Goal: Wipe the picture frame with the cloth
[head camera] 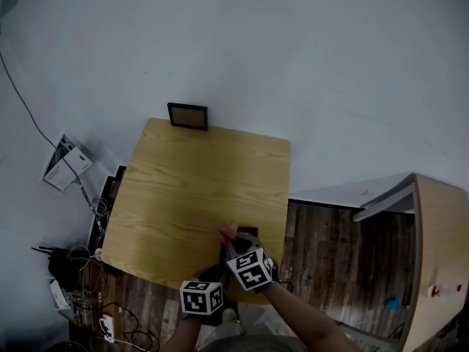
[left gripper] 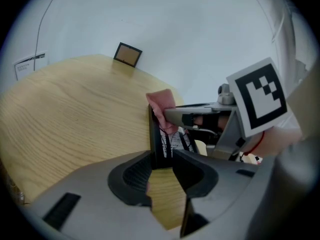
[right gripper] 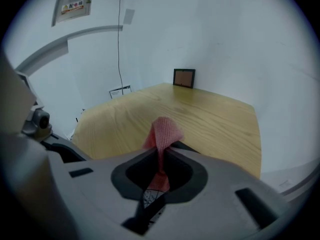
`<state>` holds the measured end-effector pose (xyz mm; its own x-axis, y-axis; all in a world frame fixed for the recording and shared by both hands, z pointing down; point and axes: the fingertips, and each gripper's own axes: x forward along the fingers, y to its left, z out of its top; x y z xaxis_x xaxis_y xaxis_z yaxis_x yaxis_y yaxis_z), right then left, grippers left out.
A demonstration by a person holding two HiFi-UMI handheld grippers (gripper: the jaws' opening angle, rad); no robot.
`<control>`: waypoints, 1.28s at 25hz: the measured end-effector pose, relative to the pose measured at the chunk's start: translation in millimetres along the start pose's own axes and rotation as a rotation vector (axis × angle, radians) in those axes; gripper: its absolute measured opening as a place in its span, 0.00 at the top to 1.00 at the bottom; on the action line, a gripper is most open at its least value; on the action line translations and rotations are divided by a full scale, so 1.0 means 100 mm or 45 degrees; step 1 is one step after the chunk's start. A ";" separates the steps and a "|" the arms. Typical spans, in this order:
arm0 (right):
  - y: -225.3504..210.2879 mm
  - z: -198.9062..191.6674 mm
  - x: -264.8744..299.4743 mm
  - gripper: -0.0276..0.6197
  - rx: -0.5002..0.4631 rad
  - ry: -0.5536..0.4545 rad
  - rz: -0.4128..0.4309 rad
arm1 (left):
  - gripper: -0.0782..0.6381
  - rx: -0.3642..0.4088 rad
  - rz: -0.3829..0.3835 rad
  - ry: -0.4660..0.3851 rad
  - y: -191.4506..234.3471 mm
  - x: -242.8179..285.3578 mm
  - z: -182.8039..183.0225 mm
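I am looking down on a light wooden square table with rounded corners (head camera: 198, 189), which is standing partly over a dark plank floor (head camera: 322, 248). A small dark-framed picture with a brown panel (head camera: 187, 116) is standing upright at the far edge, towards the left corner. Well apart from it, near the front edge, a black upright frame (left gripper: 156, 139) is standing edge-on on the wood.

A light wooden surface (head camera: 198, 189) stands against a white wall. At its far edge a small dark frame with a brown panel (head camera: 187, 116) stands upright. Papers (head camera: 64, 163) and tangled cables (head camera: 80, 270) sit to its left, with dark plank flooring (head camera: 330, 248) and a pale wooden cabinet (head camera: 440, 255) to its right.
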<state>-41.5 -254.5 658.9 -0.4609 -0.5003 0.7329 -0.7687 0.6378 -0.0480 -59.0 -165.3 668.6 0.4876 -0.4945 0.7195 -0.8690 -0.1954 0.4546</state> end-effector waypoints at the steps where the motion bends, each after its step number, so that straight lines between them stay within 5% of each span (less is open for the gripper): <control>1: 0.00 -0.01 0.01 0.92 -0.001 0.007 -0.003 | 0.72 0.001 0.002 0.000 0.00 0.00 0.00; 32: -0.33 -0.22 -0.18 0.92 -0.014 0.083 -0.126 | 0.72 -0.021 0.043 -0.024 0.01 -0.01 0.00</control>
<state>1.9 -253.7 662.7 -0.3531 -0.5221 0.7764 -0.8039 0.5938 0.0338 -60.2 -165.2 668.5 0.4559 -0.5168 0.7247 -0.8835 -0.1642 0.4387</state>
